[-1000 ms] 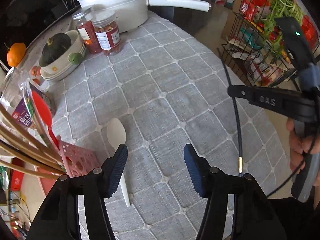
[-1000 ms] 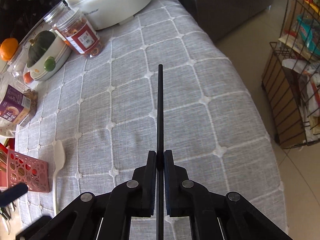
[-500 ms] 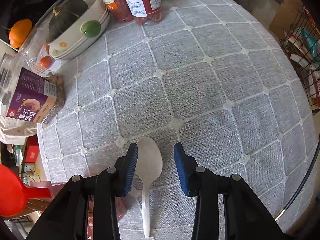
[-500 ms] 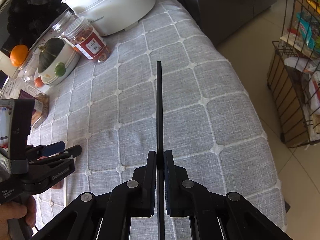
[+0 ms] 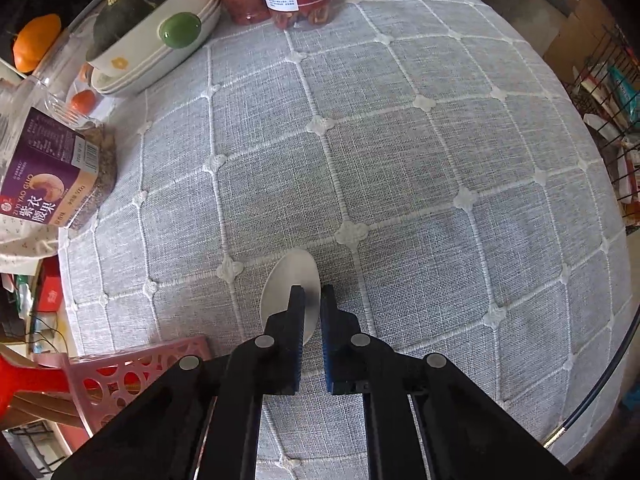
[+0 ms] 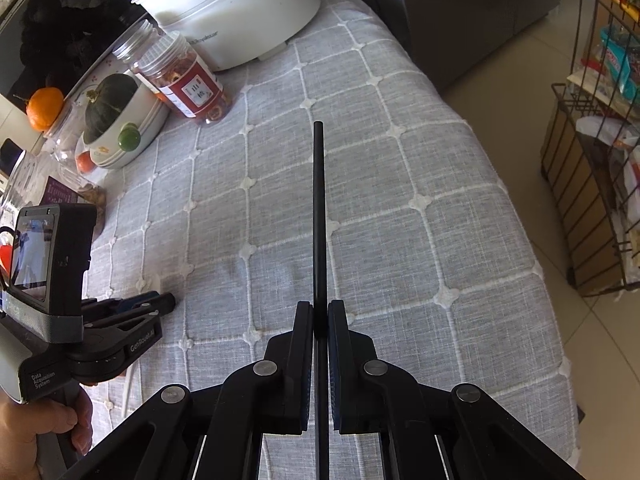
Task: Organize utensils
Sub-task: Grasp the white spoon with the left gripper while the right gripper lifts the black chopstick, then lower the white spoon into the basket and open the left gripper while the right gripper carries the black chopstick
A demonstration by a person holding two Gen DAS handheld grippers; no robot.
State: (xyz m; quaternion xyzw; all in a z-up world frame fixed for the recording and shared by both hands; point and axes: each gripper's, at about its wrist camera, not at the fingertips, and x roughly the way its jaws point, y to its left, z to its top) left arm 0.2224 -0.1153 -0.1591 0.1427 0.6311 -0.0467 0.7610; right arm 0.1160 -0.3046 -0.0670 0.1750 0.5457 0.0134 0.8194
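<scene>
Left wrist view shows the left hand-held gripper [image 5: 311,294] pressed down on the grey quilted bench [image 5: 400,152], its jaws nearly together and pinching the bowl of a white spoon [image 5: 287,280] near the bench's front-left corner, beside a pink perforated utensil basket [image 5: 132,372]. Across the bench, the right hand-held gripper [image 6: 320,308] is clamped tight on a black chopstick [image 6: 319,208] that juts forward above the cloth.
</scene>
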